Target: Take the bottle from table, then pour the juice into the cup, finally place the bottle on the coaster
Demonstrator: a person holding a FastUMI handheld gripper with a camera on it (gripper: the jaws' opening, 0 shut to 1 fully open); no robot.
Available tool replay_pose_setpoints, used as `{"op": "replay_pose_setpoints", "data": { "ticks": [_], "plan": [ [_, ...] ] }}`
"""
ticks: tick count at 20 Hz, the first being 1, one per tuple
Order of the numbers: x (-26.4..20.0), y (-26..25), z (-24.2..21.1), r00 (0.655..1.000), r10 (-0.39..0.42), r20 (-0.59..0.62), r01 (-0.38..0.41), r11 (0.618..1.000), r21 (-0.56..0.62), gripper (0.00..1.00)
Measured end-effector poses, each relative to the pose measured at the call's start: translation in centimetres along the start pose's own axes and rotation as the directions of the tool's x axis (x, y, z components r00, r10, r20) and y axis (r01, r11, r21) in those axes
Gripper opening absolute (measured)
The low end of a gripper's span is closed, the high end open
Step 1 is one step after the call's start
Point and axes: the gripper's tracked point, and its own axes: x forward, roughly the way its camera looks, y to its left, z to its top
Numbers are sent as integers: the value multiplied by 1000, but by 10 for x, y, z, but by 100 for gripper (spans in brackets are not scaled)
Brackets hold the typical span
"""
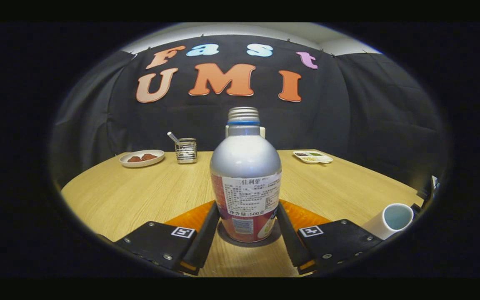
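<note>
While your tool [246,233] sits low over the worktop [140,191], its fingers flank the bottle [245,183] at its base, close on both sides; you cannot tell whether they press on it. That bottle stands upright on a dark coaster [223,236], with an orange mat [188,218] behind the coaster. Right of the bottle, near the right finger, a cup [392,220] lies tipped, its mouth facing you. Far behind the bottle sit a plate [141,158], a wire holder [186,150] and a small tray [313,156].
</note>
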Motion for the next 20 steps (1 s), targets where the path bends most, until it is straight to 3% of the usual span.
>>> {"op": "replay_pose_setpoints", "data": {
  "ticks": [5, 10, 20],
  "plan": [
    [-2, 1, -5, 1000, 22, -2, -22, 998, 65, 80],
    [-15, 8, -1, 998, 58, 7, -58, 997, 47, 96],
    [-76, 30, 88, 977, 90, 192, -85, 996, -35, 97]
  ]
}}
